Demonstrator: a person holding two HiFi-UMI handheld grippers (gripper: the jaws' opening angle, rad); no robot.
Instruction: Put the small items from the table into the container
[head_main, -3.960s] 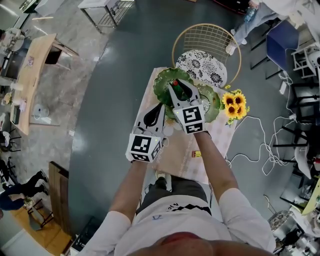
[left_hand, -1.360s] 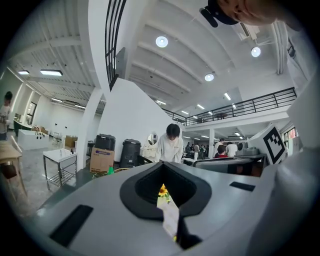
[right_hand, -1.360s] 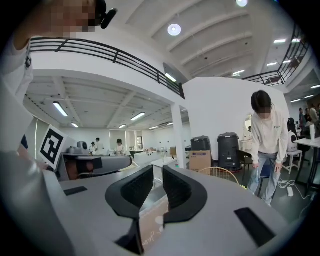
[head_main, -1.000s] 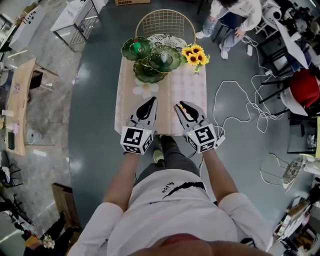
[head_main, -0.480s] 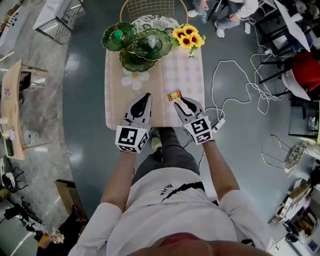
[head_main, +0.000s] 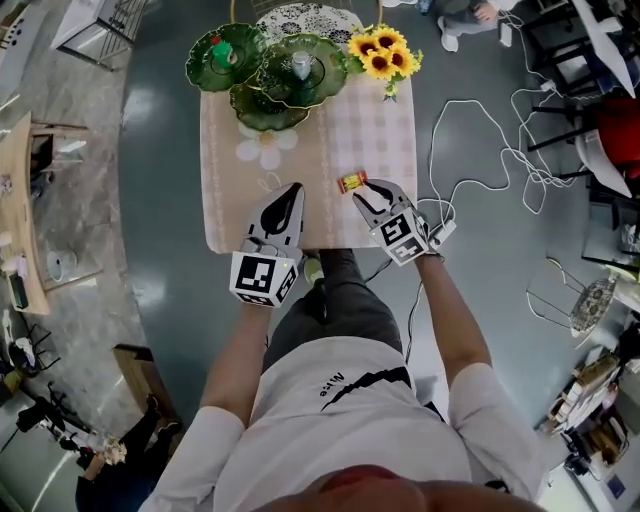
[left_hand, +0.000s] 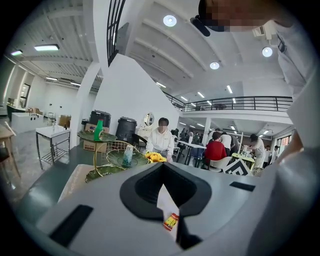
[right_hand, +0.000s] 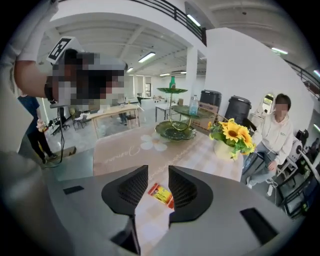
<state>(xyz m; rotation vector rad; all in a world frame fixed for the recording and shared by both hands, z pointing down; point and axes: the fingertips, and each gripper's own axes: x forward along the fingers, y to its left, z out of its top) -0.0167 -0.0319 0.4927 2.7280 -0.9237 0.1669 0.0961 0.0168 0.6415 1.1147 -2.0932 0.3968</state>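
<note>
A small red and yellow packet (head_main: 352, 182) lies on the pale tablecloth (head_main: 330, 140) near the table's front edge. My right gripper (head_main: 366, 193) hangs just behind and to the right of it, tilted down. Its jaws are opening, and the packet (right_hand: 161, 195) shows on the cloth in the gap, with neither pad touching it. My left gripper (head_main: 291, 192) hovers over the front edge to the left, shut and empty; the packet (left_hand: 171, 221) shows past its fingers. The green tiered dish stand (head_main: 290, 78) at the far end holds a green item (head_main: 222, 50) and a small clear bottle (head_main: 300, 65).
A vase of sunflowers (head_main: 383, 52) stands at the far right corner of the table, next to the dishes. A wire chair (head_main: 300, 15) sits behind the table. Cables (head_main: 480, 150) trail over the floor on the right. A person in white (right_hand: 277, 135) sits beyond the table.
Both grippers have sunk toward the table's front edge. The right gripper's jaws have spread apart. The packet, hidden a second ago, now lies just ahead of the right gripper.
</note>
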